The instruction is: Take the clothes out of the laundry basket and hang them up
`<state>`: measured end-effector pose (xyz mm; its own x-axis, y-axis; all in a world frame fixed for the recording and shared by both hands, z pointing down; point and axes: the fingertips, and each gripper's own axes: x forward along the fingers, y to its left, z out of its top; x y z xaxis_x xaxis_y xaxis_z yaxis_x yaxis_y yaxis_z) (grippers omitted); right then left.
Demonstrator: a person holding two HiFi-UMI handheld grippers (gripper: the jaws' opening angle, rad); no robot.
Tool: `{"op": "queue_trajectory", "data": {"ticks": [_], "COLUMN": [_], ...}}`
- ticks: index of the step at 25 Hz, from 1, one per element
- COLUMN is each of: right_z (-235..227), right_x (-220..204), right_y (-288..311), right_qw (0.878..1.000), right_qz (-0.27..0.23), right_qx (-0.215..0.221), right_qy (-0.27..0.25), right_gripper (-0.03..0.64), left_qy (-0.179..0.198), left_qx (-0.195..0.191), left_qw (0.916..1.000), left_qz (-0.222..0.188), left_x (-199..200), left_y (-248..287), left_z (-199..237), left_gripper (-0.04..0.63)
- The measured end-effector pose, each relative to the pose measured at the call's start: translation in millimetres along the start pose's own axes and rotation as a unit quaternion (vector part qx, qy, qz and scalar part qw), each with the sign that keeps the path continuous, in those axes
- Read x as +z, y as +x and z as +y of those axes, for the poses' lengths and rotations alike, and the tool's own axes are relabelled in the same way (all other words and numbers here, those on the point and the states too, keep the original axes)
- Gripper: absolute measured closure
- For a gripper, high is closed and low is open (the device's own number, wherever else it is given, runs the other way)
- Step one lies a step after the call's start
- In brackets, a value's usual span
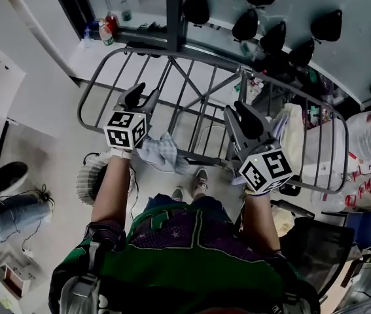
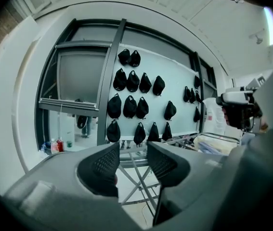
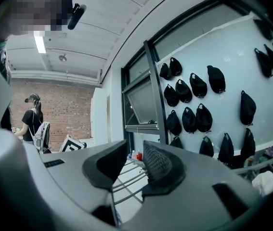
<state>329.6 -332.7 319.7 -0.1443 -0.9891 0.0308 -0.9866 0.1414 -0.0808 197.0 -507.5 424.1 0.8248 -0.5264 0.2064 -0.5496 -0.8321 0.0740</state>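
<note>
In the head view I hold both grippers over a grey metal drying rack (image 1: 198, 61). My left gripper (image 1: 143, 95) points at the rack's left half; its jaws stand apart with nothing between them (image 2: 132, 154). Just right of it, below its marker cube, a grey-blue cloth (image 1: 162, 152) hangs over the rack's near rail. My right gripper (image 1: 247, 118) is over the right half, and it too is open and empty (image 3: 135, 159). Pale clothes (image 1: 293, 133) lie heaped on the rack's right end. A white perforated basket (image 1: 90, 178) shows under my left forearm, mostly hidden.
Behind the rack a pale wall carries several black caps (image 1: 273, 38) on hooks (image 2: 129, 107). A dark window frame (image 1: 172, 12) and some bottles (image 1: 106, 31) stand at the back left. A person's legs and shoes (image 1: 5, 195) are on the floor at left.
</note>
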Motion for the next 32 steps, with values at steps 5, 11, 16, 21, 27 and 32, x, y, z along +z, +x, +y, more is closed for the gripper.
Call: {"op": "queue_trajectory", "data": {"ticks": [5,11,16,21,27,32], "right_z": [11,15,6,-3,-17,-16], "right_x": [6,20,30,33,31,31], "right_y": [-16,-35,-68,-110,-167,-224], "right_qw": [1.000,1.000,0.999,0.999,0.998,0.997], "right_qz": [-0.003,-0.014,-0.024,-0.024,-0.019,-0.026], "right_qx": [-0.006,-0.008,-0.020,-0.026,-0.047,-0.064], "right_qy": [-0.010,-0.021,-0.025,-0.026,-0.028,-0.030], "right_gripper": [0.526,0.526,0.526,0.526,0.526,0.526], "left_qy": [-0.003,-0.010,-0.005,-0.011,-0.016,-0.003], "left_qx": [-0.007,-0.011,-0.012,-0.014,-0.022,-0.031], "left_qw": [0.9998,0.9992,0.9985,0.9979,0.9957,0.9946], "left_qz": [-0.017,-0.038,-0.054,-0.063,-0.088,-0.099], "left_x": [7,19,33,39,48,50], "left_y": [-18,-39,-58,-82,-122,-153], "left_z": [-11,-29,-56,-94,-146,-195], "left_gripper": [0.408,0.408,0.408,0.408,0.408,0.408]}}
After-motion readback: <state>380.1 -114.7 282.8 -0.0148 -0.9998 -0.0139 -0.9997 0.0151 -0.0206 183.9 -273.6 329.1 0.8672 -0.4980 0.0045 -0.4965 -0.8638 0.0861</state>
